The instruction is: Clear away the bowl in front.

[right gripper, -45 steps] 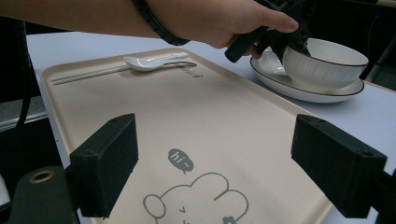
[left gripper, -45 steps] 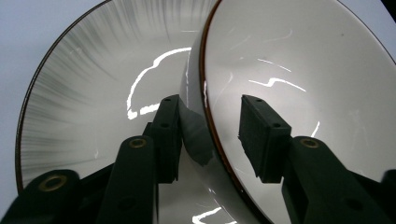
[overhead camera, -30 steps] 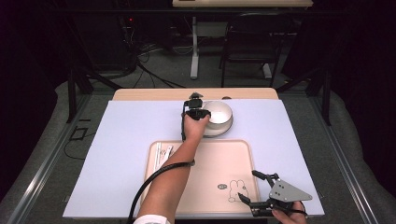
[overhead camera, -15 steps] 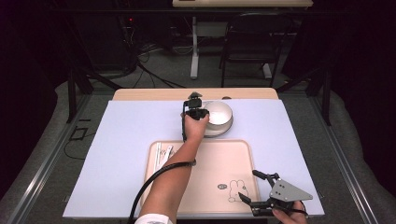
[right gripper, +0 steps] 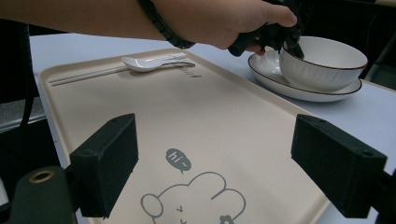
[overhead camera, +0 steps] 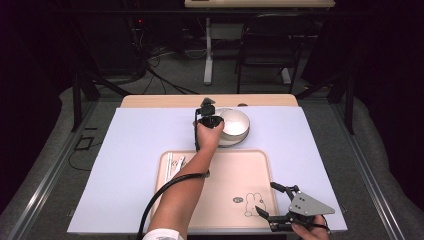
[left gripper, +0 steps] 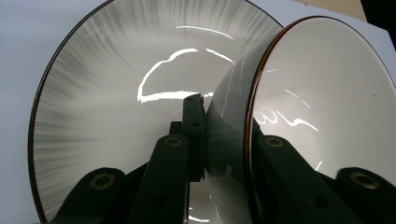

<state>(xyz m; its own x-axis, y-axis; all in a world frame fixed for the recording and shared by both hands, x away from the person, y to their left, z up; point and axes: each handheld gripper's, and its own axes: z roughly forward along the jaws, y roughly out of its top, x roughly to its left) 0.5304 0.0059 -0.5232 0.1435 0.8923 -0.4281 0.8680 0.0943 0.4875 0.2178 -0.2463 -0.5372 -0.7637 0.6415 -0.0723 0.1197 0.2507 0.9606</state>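
Table: lavender mat (overhead camera: pixel 135 150), beige tray (overhead camera: pixel 225 180).
Left gripper (overhead camera: pixel 206 116): jaws just closed, pinching bowl (right gripper: pixel 327 58) rim.
Right gripper (overhead camera: pixel 277 205): open, empty.
Risk: thin rim grip; bowl could tip, clattering onto plate (right gripper: pixel 303 91).

A lab (dark curtains (overhead camera: pixel 385 60), floor cables (overhead camera: pixel 160 75)).

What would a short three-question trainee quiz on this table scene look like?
1. True or false: the left gripper is shut on the bowl's rim.
2. What does the bowl sit on: A the tray, B a plate, C bare tablecloth?
3. Which utensils lie along the tray's edge?

Key: 1 true. 2 B. 3 a white spoon and chopsticks.
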